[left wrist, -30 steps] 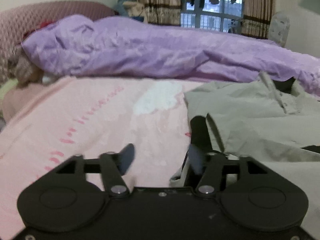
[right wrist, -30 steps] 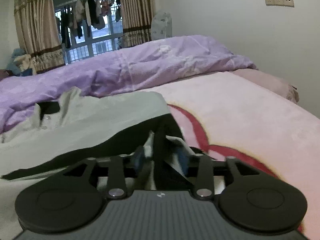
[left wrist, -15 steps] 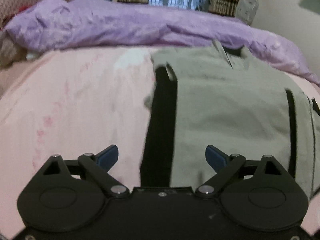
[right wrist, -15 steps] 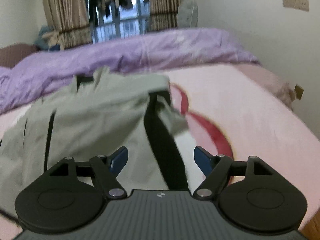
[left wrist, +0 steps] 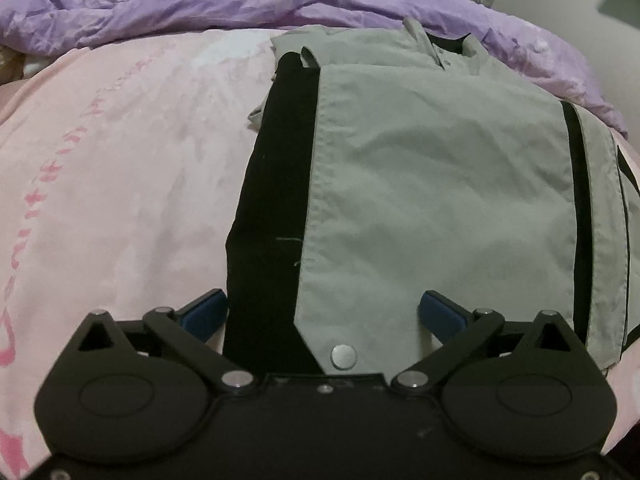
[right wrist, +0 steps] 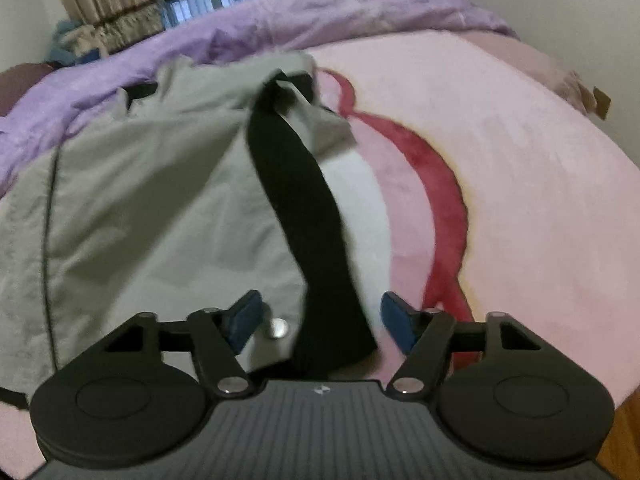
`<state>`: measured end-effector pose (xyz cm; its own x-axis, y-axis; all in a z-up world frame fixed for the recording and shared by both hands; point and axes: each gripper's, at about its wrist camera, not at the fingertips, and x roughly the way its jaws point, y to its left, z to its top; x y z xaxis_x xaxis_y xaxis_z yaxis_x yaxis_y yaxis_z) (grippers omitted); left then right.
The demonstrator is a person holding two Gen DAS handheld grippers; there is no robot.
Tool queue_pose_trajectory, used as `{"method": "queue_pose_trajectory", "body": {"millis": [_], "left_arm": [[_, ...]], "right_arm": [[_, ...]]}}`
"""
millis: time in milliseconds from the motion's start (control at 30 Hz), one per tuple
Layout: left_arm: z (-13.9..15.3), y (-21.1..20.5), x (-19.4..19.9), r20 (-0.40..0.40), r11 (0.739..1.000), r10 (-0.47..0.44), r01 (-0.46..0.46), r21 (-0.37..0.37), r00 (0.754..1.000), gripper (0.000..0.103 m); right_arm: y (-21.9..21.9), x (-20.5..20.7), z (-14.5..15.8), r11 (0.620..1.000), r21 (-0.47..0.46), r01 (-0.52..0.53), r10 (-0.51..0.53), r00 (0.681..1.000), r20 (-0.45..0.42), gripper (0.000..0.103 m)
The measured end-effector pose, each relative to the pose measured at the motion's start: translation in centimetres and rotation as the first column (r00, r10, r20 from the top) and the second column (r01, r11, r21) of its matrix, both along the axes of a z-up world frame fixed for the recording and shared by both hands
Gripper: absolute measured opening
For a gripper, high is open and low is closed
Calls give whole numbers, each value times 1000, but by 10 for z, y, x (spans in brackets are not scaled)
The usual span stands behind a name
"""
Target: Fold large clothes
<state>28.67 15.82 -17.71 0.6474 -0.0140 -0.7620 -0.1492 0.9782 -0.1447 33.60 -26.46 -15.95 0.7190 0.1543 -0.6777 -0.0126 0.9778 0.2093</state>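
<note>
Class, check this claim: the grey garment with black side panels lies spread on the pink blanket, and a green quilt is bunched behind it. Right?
Wrong only in colour: the quilt behind the grey garment is purple, as the left wrist view shows.

Left wrist view: pink blanket [left wrist: 120, 184] lies bare across the whole left half of frame, flat, nothing on it, so wide free room there. Grey jacket [left wrist: 432, 184] fills centre and right, low and flat, w/ a metal snap [left wrist: 343, 356] at its near hem. Purple duvet [left wrist: 240, 0] is bunched into a ridge along the top, blocking the far side.

Right wrist view: blanket bare on the right half, free out to the edge at lower right. Jacket's black strip [right wrist: 308, 216] runs down centre frame. Duvet ridge across top; curtains [right wrist: 104, 4] and window behind it, upper left.
</note>
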Motion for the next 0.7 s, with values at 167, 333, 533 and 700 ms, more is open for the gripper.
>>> {"method": "queue_pose_trajectory", "body": {"millis": [167, 333, 533, 700], "left_arm": [[2, -3, 7, -15, 1000, 12, -11, 12, 1000, 103], [0, -8, 13, -17, 999, 34, -34, 32, 999, 103], [-2, -8, 9, 4, 998, 41, -41, 37, 999, 103], [-1, -9, 8, -1, 999, 26, -26, 38, 1000, 103]], "right_arm": [[10, 4, -4, 999, -39, -31, 32, 1000, 1, 103], [18, -1, -6, 995, -81, -54, 58, 997, 46, 101], [16, 3, -3, 997, -60, -43, 45, 999, 21, 102], [15, -3, -1, 997, -56, -46, 50, 997, 57, 44]]}}
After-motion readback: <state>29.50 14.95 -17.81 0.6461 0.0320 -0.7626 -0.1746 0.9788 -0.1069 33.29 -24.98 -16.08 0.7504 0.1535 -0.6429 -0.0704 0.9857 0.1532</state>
